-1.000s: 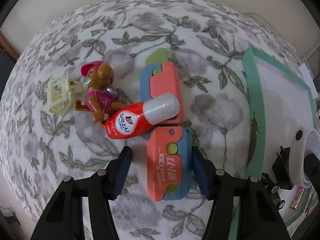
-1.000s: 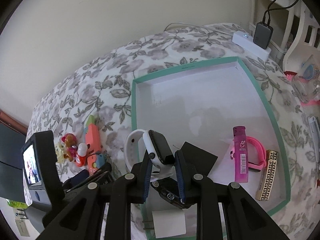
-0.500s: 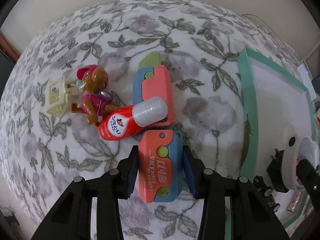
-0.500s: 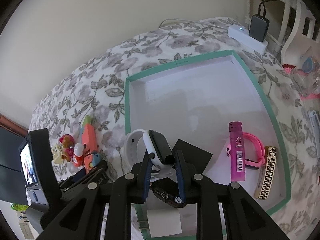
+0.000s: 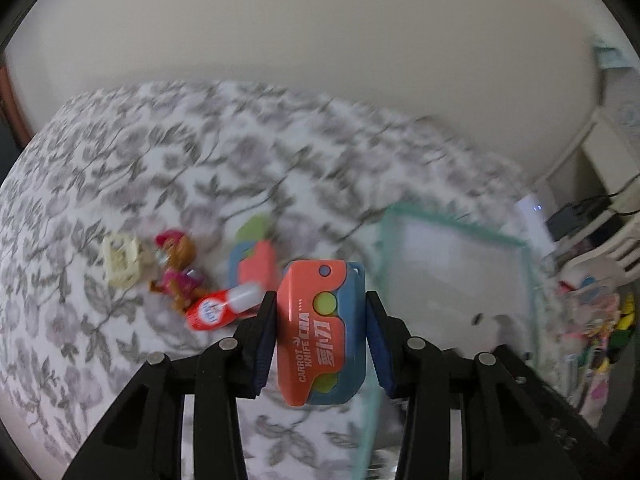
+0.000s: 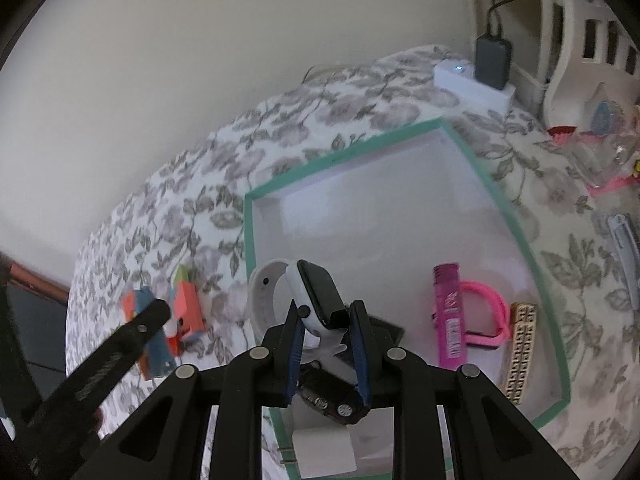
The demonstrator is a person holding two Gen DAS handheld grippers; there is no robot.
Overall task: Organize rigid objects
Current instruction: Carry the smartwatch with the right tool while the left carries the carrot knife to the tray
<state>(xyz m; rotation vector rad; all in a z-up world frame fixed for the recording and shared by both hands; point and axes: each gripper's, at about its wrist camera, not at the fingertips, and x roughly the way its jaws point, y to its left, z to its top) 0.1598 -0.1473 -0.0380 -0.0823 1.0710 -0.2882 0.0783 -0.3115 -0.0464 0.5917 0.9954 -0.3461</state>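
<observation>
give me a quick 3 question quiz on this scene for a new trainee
1. True or false: the left gripper holds the orange and blue carrot knife toy clear of the floral cloth.
2. What is the right gripper shut on?
A. the pink tube
B. the white smartwatch
C. the gold patterned bar
3. Fill in: the pink tube lies inside the white tray with the ____ rim.

Key
1. True.
2. B, the white smartwatch.
3. Green.
</observation>
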